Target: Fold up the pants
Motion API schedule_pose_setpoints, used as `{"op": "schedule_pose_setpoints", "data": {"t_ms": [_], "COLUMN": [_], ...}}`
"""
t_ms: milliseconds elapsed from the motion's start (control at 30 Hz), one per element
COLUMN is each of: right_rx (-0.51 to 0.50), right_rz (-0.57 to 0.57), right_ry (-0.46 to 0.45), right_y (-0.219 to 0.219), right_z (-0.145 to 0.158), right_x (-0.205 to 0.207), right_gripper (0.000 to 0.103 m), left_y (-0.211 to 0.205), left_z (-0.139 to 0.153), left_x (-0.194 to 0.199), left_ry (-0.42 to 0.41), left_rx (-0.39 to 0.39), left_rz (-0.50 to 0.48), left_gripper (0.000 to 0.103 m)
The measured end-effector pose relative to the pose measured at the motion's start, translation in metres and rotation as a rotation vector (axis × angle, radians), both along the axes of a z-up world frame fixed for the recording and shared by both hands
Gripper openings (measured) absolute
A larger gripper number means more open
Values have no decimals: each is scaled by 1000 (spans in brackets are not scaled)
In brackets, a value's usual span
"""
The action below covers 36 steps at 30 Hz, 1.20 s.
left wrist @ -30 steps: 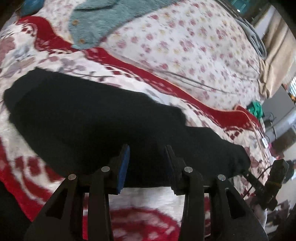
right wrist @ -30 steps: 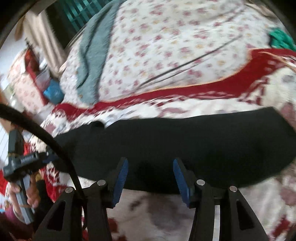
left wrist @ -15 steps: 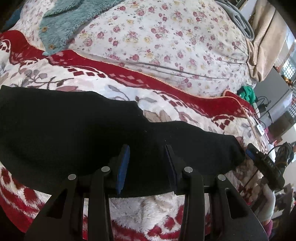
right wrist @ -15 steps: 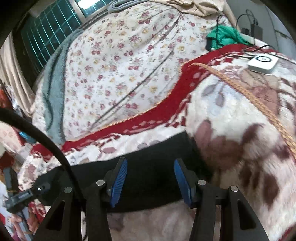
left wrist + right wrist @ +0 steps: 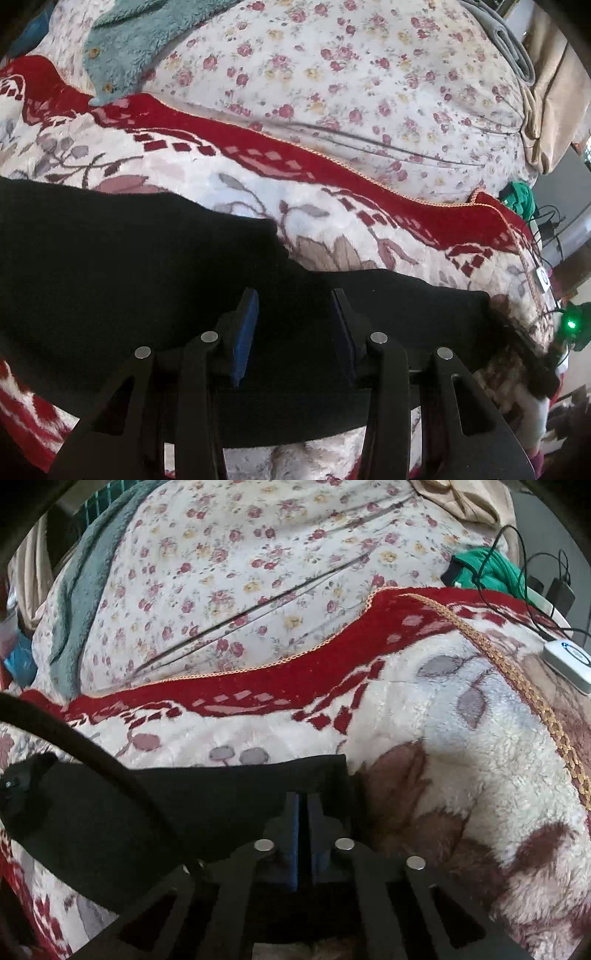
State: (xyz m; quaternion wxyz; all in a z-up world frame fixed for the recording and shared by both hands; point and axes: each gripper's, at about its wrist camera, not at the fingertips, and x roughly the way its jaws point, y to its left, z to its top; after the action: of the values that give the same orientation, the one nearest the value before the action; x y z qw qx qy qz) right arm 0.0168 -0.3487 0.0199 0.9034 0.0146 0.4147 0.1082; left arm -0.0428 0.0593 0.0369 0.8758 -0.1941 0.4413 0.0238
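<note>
Red fleece blanket (image 5: 332,206), floral sheet (image 5: 351,74), teal cardigan (image 5: 147,33).

A bed spread with a plush red-and-cream floral blanket (image 5: 424,701) and a rose-print sheet (image 5: 369,74) (beige curtain (image 5: 550,107) behind) fills the daylit room.

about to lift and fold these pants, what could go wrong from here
1. The right gripper is shut right at the end edge of the black pants; so shallow a pinch may slip out on lifting.
2. The left gripper has its jaws opening over the cloth, so only one end may rise.
3. The plush blanket might get pinched too.
</note>
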Motion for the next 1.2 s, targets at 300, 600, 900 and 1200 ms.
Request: {"op": "schedule_pose_setpoints", "data": {"t_ms": [300,600,900,1200], "right_rx": [61,318,363,379], "right_rz": [-82,-50,176,456], "right_ry": [-43,-116,-98,-50], "right_y": [-18,-2,76,180], "right_z": [9,42,51,43], "right_x": [-14,-42,-60,-76], "right_gripper": [4,42,45,47], "left_y": [-10,-10,31,152], "left_z": [-9,-8,28,37], "left_x": [7,24,-31,-118], "left_ry": [-27,-16,-95,-108], "left_rx": [73,74,9,-57], "left_rz": [-21,-65,-28,219], "left_gripper": [39,39,39,58]}}
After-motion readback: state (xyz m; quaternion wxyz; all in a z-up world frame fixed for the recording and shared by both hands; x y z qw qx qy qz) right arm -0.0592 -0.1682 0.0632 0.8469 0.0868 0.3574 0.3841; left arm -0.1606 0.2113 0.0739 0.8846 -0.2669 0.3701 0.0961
